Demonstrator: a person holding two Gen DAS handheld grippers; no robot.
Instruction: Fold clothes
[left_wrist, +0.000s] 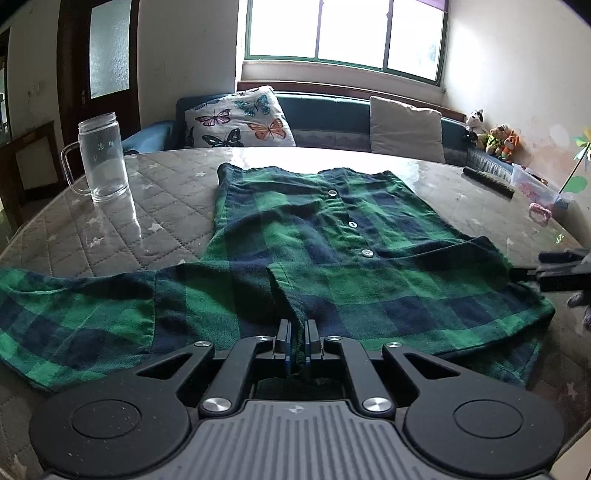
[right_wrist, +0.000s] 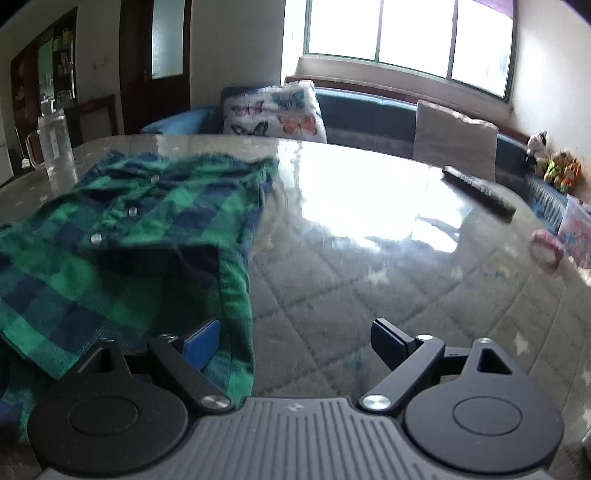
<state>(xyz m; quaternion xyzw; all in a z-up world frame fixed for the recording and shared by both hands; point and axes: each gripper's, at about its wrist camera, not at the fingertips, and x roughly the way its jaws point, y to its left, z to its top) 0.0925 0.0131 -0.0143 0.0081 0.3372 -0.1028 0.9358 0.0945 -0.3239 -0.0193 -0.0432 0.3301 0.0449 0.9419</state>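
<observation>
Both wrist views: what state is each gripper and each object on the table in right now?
Left gripper: shut on the plaid shirt's near hem.
Right gripper: open, at the shirt's right edge, gripping nothing.
Plaid shirt: buttoned, spread on the table, one sleeve out to the left.
Glass mug: upright, lidless.
Remote: lying flat.

The plaid shirt (left_wrist: 332, 258) runs off the left wrist view's left edge, its near hem hidden behind the left gripper (left_wrist: 297, 341), and the right wrist view is motion-blurred.
</observation>
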